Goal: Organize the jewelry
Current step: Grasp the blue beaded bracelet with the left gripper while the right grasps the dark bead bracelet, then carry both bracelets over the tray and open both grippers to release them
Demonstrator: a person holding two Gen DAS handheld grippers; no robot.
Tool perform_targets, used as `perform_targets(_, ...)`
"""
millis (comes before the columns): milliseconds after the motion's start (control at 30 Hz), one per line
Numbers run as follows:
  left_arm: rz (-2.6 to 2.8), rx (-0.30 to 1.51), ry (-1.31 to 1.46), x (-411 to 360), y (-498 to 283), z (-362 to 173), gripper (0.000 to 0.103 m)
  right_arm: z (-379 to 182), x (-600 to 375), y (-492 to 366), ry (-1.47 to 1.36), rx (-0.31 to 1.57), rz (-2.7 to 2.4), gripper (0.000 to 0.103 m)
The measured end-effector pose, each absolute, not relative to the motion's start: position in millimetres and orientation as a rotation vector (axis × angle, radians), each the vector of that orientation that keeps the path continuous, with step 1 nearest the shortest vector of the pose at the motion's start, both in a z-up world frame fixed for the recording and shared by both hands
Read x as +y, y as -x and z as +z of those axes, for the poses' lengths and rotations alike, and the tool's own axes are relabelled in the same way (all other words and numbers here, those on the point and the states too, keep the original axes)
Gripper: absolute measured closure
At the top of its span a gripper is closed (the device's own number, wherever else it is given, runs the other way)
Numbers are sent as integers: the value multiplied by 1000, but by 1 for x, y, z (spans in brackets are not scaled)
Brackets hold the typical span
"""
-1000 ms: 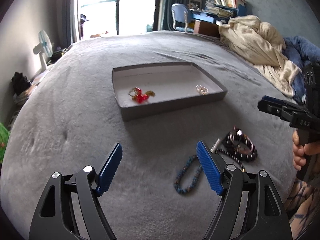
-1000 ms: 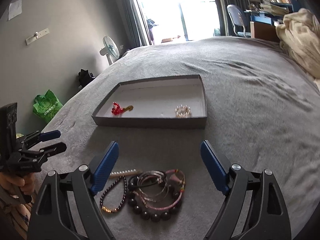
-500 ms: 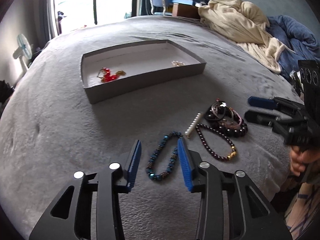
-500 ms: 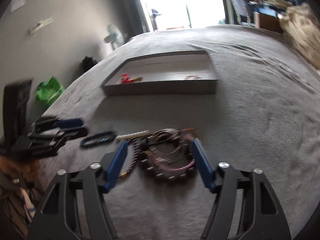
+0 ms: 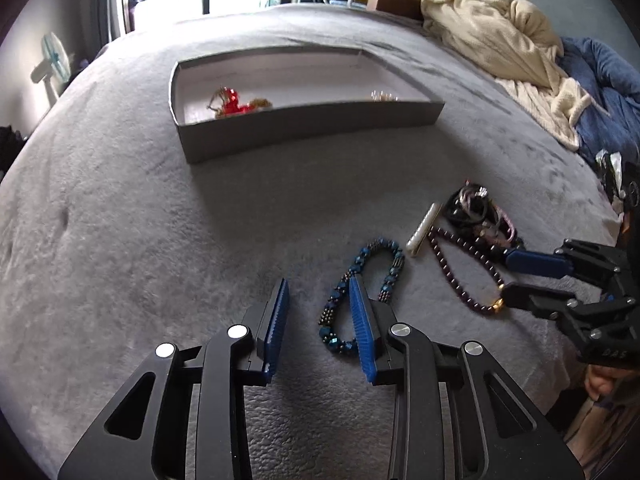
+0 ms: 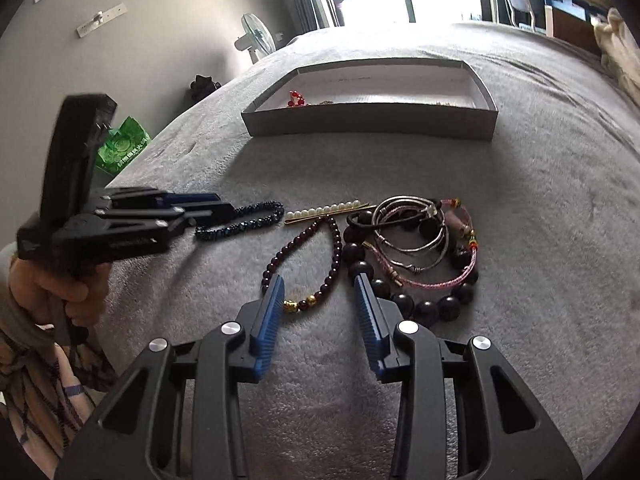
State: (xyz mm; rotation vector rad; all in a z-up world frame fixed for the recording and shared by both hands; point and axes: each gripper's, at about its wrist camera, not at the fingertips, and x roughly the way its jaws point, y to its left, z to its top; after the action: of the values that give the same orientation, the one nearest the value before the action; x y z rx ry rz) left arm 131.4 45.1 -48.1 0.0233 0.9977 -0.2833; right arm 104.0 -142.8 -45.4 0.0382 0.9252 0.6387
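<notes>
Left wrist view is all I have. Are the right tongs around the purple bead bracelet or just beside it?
Observer: Around it. The right tongs are open and straddle the purple bracelet at its gold-bead end.
Operator: What is in the pile on its right?
Observer: Silver bangles and a pink cord, ringed by big dark beads.
Operator: Where do my left tongs sit?
Observer: The tips of the left tongs are at the blue bracelet, at its left end. I cannot tell if they touch.

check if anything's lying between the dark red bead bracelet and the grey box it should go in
Nothing visible blocks it. Only bare grey blanket lies between the dark red bead bracelet and the grey box. The pearl clip sits just beyond its far end, low and flat.
</notes>
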Motion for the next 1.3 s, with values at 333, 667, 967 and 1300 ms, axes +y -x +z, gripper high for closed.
perform_targets(333,-291,996,-71,34,-143,-58,70,-55,-144,-123,-155,996,659,77)
perform_targets(667,-304,986,-82,32,-145,-60,70,-69,-136,-137,-188,1033,639,88)
perform_targets(967,-324,983,-94,30,-136,-50,95,-52,-131,-130,-157,976,697,97)
perform_targets(1300,-365,889,28,43,-138,-10,95,-22,-140,-128,-144,881,708,97)
